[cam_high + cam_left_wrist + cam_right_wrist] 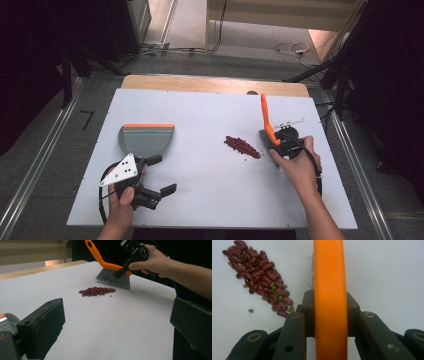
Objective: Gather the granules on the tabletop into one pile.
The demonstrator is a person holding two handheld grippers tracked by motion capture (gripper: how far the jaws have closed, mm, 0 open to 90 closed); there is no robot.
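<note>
A pile of red beans (242, 146) mixed with a few small green ones lies on the white board (210, 200), right of centre. Just right of the pile my right gripper (280, 143) is shut on an orange-handled brush (266, 120), whose grey bristles (113, 280) touch the board beside the beans (97, 291). In the right gripper view the jaws of that gripper (328, 312) clamp the orange handle (328, 277), with the beans (259, 277) at upper left. A grey dustpan (146, 138) with an orange edge rests at the left. Below it my left gripper (162, 175) stands open, holding nothing (117, 337).
The board lies on a wooden table (215, 84) whose bare edge shows at the back. Metal rails (35, 165) run along the floor on both sides, and cables (292, 49) lie on the floor behind. A stray green bean (250, 310) sits apart from the pile.
</note>
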